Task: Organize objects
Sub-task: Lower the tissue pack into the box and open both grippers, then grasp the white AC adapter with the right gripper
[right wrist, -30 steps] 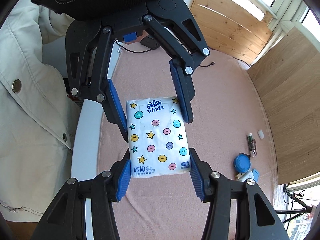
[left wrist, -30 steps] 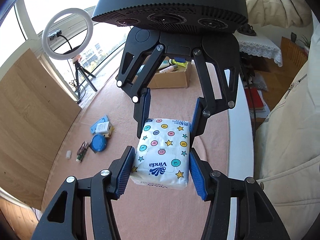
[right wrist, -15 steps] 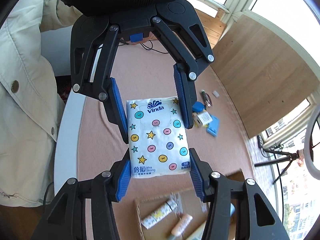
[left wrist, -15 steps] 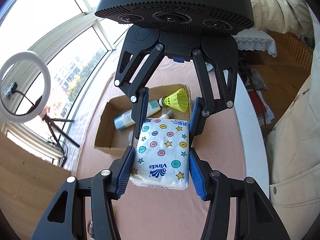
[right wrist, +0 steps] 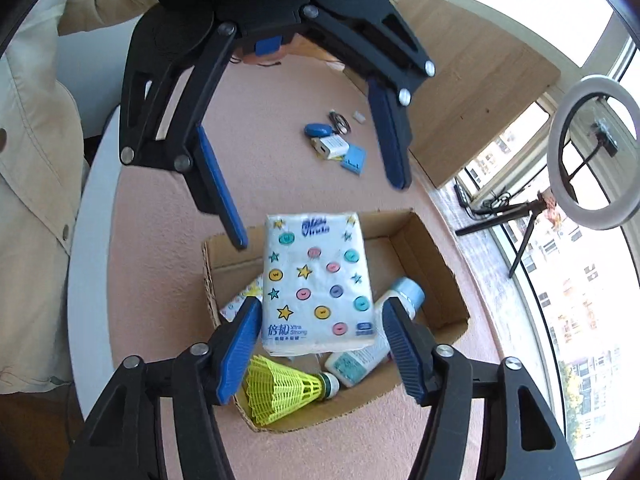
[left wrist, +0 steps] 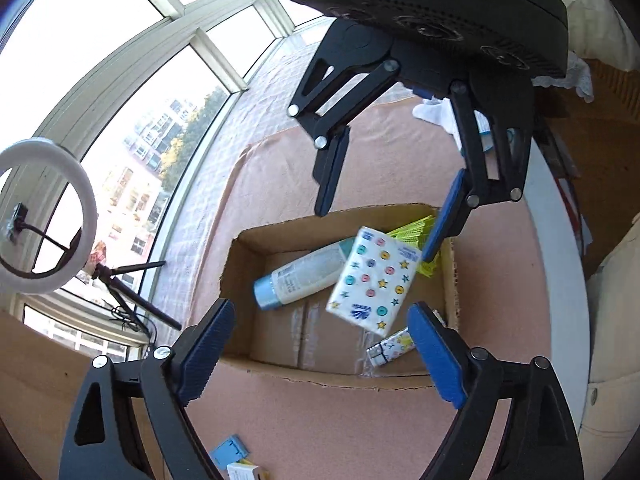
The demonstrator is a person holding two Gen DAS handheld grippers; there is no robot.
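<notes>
A white Vinda tissue pack (left wrist: 374,280) with coloured dots and stars hangs free over the open cardboard box (left wrist: 256,364), touching neither gripper. In the right wrist view the tissue pack (right wrist: 318,282) is above the box (right wrist: 436,264). My left gripper (left wrist: 320,338) is open above the box's near wall. My right gripper (right wrist: 316,336) is open, its pads either side of the pack with gaps. Each view shows the other gripper open on the far side. In the box lie a white bottle (left wrist: 298,276) with a blue cap, a yellow shuttlecock (right wrist: 286,390) and a small patterned packet (left wrist: 390,350).
The box stands on a pink tablecloth (right wrist: 160,280). Small items lie on the cloth beyond the box: a blue round case (right wrist: 318,130), a white charger (right wrist: 332,146) and a blue card (right wrist: 354,158). A ring light on a tripod (left wrist: 48,216) stands by the window.
Both grippers carried the tissue pack over the cardboard box and have opened. The pack has left their pads and tilts down toward the box.
</notes>
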